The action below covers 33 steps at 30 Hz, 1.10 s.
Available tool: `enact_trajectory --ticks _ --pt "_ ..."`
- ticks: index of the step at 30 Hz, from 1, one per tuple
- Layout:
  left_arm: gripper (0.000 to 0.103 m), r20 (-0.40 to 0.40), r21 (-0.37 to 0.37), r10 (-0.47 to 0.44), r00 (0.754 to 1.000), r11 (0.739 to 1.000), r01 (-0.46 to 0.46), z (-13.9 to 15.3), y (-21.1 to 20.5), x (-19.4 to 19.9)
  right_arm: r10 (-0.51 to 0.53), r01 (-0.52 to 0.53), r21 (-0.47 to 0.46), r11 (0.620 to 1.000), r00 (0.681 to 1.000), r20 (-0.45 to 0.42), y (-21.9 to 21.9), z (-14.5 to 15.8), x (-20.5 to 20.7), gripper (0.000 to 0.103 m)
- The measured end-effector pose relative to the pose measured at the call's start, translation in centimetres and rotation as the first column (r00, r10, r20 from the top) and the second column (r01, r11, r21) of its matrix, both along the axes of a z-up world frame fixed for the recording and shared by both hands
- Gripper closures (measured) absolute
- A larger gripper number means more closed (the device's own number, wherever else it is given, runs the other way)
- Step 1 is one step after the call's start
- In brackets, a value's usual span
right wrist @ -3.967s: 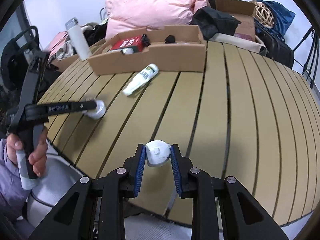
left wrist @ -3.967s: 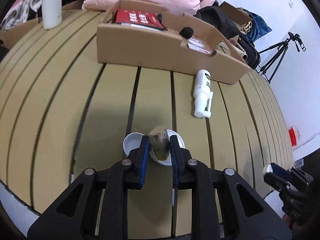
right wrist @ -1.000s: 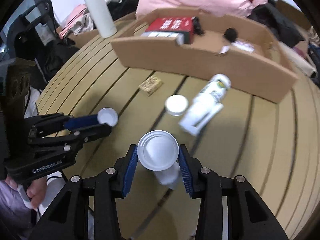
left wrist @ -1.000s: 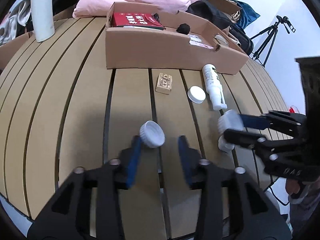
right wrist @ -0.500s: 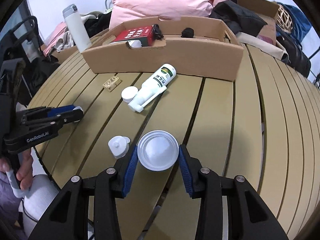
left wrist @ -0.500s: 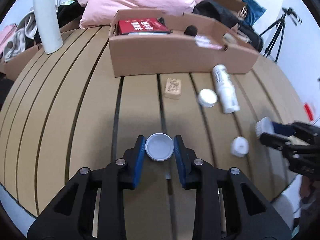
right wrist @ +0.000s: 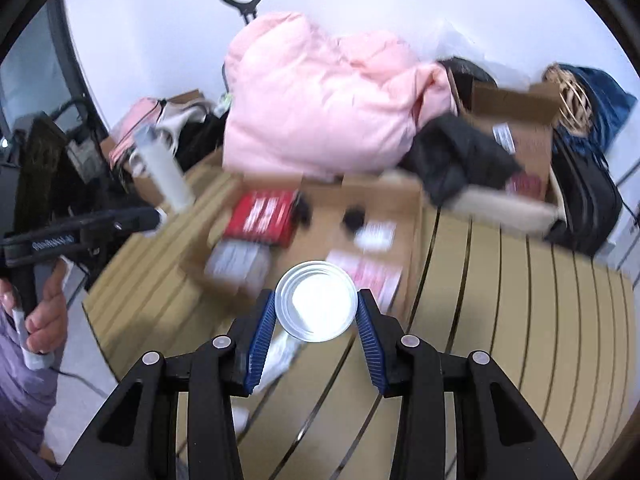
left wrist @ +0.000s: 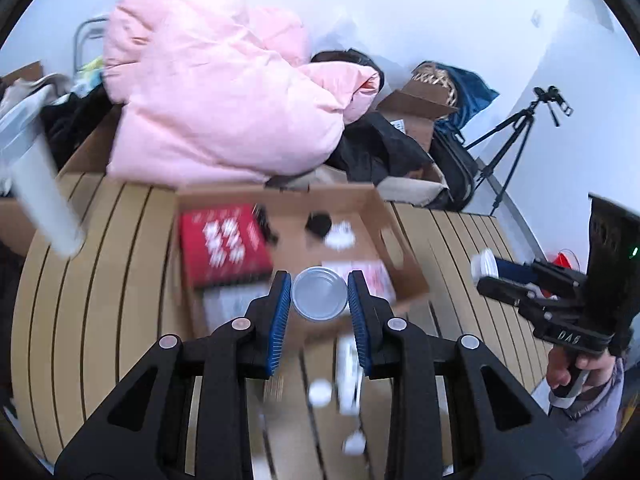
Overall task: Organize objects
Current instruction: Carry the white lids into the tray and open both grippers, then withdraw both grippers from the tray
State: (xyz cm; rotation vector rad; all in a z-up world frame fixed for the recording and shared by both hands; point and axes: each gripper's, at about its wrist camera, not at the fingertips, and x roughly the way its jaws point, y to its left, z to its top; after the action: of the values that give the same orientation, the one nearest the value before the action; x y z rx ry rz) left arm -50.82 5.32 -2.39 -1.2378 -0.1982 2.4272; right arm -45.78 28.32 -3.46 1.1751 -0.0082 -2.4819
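Note:
My left gripper is shut on a small white lid and holds it above the open cardboard box. My right gripper is shut on a larger white lid, raised near the box's front edge. The box holds a red book, a black round thing and papers. A white bottle and small white caps lie on the wooden slat table in front of the box. The right gripper also shows in the left wrist view.
A pink duvet is heaped behind the box, with black bags and another carton to the right. A white flask stands at the table's left. A tripod stands at the far right.
Both grippers have lifted off the table with their lids and moved forward over the box. The views are blurred by motion.

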Motion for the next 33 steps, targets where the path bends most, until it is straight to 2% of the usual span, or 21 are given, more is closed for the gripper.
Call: enact_trajectory --ticks 3,6,8,12,13,14,16,17,18,19,20,22,24,25,29,33 --pt "0.078 0.099 -0.007 0.013 0.995 1.0 -0.012 -2.2 2.7 -6.1 -0.047 0.05 -0.032 0.998 0.995 0.087 0.7 0.1 -7.2 0.059" --pt "0.077 0.138 -0.07 0.044 0.989 0.997 -0.034 -5.8 5.4 -10.3 -0.108 0.105 0.027 0.994 0.982 0.158 0.0 -2.8 -13.1 0.059" --pt "0.077 0.181 -0.125 0.081 0.98 0.99 -0.059 -9.1 6.4 -12.6 -0.146 0.131 0.081 0.988 0.965 0.219 -1.0 -6.2 -16.1 0.059" --pt "0.077 0.251 -0.153 0.13 0.959 0.984 -0.094 -13.0 7.1 -15.1 -0.191 0.159 0.138 0.977 0.947 0.259 -1.7 -10.8 -18.7 0.059" --pt "0.074 0.249 -0.175 0.125 0.96 0.981 -0.083 -13.3 7.4 -15.3 -0.202 0.164 0.164 0.973 0.947 0.251 -1.8 -11.6 -19.2 0.058" --pt "0.065 0.239 -0.198 0.107 0.965 0.978 -0.059 -13.3 7.8 -15.4 -0.216 0.172 0.187 0.967 0.945 0.245 -1.8 -12.2 -19.7 0.058" --pt "0.061 0.206 -0.202 0.079 0.975 0.979 -0.037 -12.4 8.0 -15.0 -0.221 0.175 0.195 0.965 0.944 0.246 -1.7 -12.8 -20.2 0.046" --pt "0.06 0.175 -0.194 0.066 0.982 0.98 -0.031 -11.4 7.6 -14.6 -0.216 0.176 0.178 0.968 0.947 0.237 -1.6 -12.6 -20.2 0.044" --pt "0.057 0.149 -0.184 0.051 0.988 0.983 -0.023 -10.4 7.3 -14.2 -0.211 0.179 0.159 0.971 0.953 0.218 -1.4 -12.2 -19.9 0.034" --pt "0.043 0.131 -0.171 0.036 0.991 0.985 -0.013 -9.4 6.8 -13.8 -0.215 0.187 0.155 0.97 0.96 0.182 -1.4 -11.5 -19.6 0.022" --pt "0.033 0.112 -0.16 0.027 0.993 0.987 -0.009 -8.2 6.3 -13.4 -0.201 0.181 0.131 0.975 0.966 0.16 -1.2 -10.6 -19.1 0.02" --pt "0.03 0.06 -0.178 0.03 0.998 0.984 -0.019 -5.7 4.9 -11.0 -0.203 0.189 0.115 0.975 0.97 0.134 -0.9 -8.8 -17.8 0.02" --pt "0.022 0.013 -0.225 0.001 1.0 0.974 0.002 -3.9 3.2 -7.0 -0.176 0.168 0.09 0.982 0.98 0.097 -0.6 -6.8 -15.4 0.02" --pt "0.017 0.0 -0.243 -0.016 1.0 0.97 0.015 -3.4 2.3 -5.1 -0.154 0.148 0.078 0.986 0.985 0.073 -0.3 -5.6 -13.4 0.02" --pt "0.016 -0.06 -0.365 -0.002 0.998 0.931 -0.02 -1.9 -2.8 4.8 -0.077 0.076 0.049 0.996 0.997 0.013 0.9 -2.2 -4.7 0.019" --pt "0.007 -0.143 -0.364 0.115 0.983 0.917 -0.16 -1.6 -7.9 14.8 -0.092 0.097 0.097 0.991 0.994 -0.057 1.3 0.0 6.1 0.019"
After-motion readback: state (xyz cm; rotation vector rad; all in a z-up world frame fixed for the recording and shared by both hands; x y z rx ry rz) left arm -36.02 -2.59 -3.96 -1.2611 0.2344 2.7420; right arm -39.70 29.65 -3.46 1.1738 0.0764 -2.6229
